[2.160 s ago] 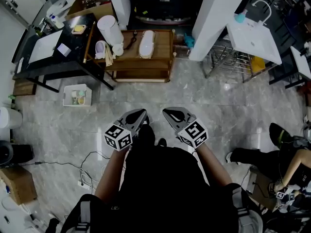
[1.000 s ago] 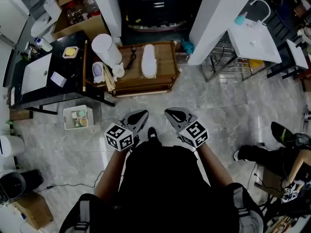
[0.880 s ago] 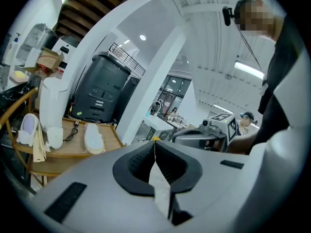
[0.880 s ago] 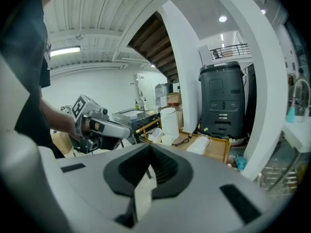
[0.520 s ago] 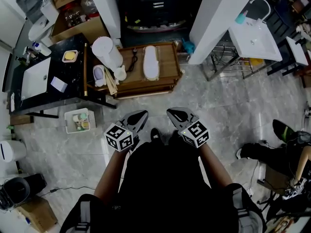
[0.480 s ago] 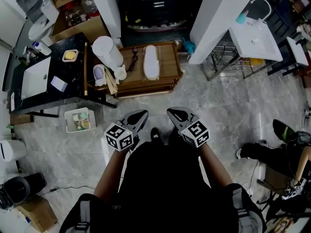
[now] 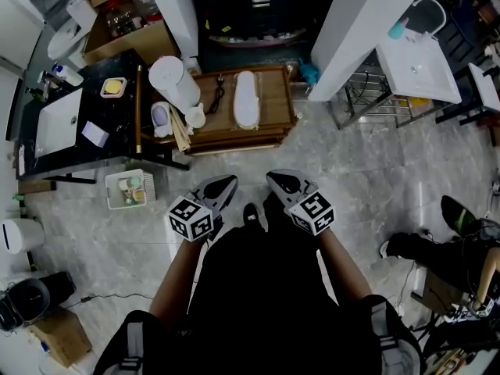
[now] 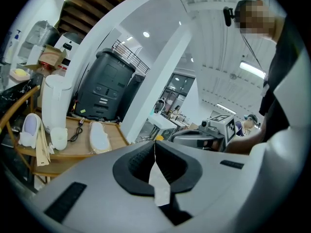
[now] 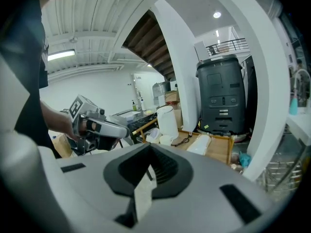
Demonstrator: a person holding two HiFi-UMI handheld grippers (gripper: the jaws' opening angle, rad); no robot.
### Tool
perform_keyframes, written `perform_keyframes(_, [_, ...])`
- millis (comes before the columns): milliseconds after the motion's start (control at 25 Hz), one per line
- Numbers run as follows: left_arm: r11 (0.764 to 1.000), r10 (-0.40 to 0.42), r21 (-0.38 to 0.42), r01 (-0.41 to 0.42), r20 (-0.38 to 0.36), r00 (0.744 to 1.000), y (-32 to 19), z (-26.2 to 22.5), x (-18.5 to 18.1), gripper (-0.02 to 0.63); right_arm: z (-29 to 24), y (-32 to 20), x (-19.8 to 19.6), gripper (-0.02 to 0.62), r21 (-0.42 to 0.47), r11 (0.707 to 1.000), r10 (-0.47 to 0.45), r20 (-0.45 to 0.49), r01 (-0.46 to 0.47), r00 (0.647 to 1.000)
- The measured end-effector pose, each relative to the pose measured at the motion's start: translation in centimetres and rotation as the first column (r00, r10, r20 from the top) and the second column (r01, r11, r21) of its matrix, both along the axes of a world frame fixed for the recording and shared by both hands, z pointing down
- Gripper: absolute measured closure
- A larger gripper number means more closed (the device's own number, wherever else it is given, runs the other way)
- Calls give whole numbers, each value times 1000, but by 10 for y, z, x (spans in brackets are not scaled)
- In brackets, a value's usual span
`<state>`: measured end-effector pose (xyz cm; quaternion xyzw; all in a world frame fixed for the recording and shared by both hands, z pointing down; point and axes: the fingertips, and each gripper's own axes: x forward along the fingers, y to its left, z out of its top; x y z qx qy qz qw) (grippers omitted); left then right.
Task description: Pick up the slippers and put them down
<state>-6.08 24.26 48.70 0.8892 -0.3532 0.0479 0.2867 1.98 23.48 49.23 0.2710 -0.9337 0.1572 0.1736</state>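
Left gripper (image 7: 226, 183), lower centre-left, is clamped fully closed on nothing, and the wooden worktop (image 7: 234, 137) sits lower in the upper middle of the frame than a moment ago. The person is closing in, so the pick-up hasn't begun. I count one white slipper (image 7: 247, 98), lying flat on that worktop, and two grippers, with the right gripper (image 7: 277, 181) closed tight and empty too.
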Motion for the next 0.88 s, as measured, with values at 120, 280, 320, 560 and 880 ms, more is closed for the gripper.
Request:
perform_keyframes(120, [1000, -8, -1, 8, 2, 1000, -10, 0, 3, 594, -1, -13, 1, 588, 0, 1000, -12, 2, 12, 1000])
perform_keyframes(280, [999, -32, -9, 32, 4, 999, -25, 2, 6, 594, -2, -31, 3, 588, -4, 1000, -28, 18, 28, 999])
perform_keyframes(320, [999, -38, -11, 38, 5, 999, -29, 2, 7, 594, -1, -35, 3, 588, -9, 999, -36, 20, 36, 999])
perform_keyframes(560, [996, -86, -16, 86, 7, 996, -60, 3, 13, 593, 3, -69, 8, 588, -15, 996, -91, 11, 91, 996])
perform_keyframes(880, [985, -170, -6, 170, 1, 985, -107, -4, 25, 594, 2, -117, 15, 588, -12, 979, -203, -8, 203, 979])
